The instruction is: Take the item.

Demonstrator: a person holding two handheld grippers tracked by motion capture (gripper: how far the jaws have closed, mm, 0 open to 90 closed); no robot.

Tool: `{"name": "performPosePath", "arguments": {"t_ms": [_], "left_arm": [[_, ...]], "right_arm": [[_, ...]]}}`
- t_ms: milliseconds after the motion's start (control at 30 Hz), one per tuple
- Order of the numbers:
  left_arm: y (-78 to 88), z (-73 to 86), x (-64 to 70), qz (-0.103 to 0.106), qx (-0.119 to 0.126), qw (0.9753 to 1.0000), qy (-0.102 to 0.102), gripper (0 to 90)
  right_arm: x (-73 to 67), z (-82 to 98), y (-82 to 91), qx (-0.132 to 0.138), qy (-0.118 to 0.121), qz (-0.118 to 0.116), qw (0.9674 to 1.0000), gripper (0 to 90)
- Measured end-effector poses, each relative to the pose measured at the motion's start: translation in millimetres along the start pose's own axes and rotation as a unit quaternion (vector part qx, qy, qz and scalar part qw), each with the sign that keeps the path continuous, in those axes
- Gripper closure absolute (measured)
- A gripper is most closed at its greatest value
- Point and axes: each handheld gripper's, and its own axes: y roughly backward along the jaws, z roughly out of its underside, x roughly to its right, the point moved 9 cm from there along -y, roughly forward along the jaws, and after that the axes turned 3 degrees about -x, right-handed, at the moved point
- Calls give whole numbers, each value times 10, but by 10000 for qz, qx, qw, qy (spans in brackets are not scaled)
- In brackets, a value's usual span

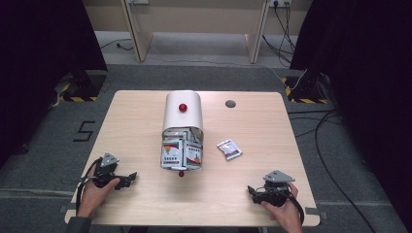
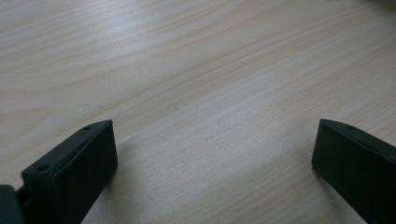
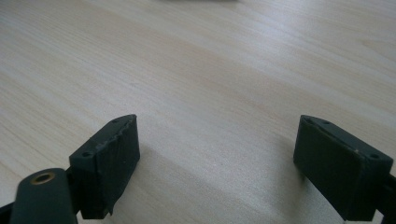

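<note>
White sachet lies loose on the tabletop, right of centre in the high view, just beside the open white box that already holds similar packs. My right gripper sits lower right, fingers spread wide with only bare wood between them. My left gripper sits lower left, also released and holding nothing. Sachet is up and slightly left of the right gripper, well apart from it; the left is farther off, with the box in between. Its long axis runs diagonally, upper left to lower right. My call: right hand reaches, closing across the short side.
</note>
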Motion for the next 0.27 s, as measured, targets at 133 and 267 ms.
{"name": "performPosePath", "arguments": {"t_ms": [133,267], "left_arm": [[0,0,0,0,1,10000,0,0],[0,0,-1,-1,-2,10000,-3,0]], "right_arm": [[2,2,0,-5,28,-21,10000,147],[3,1,-1,-3,36,-26,10000,146]]}}
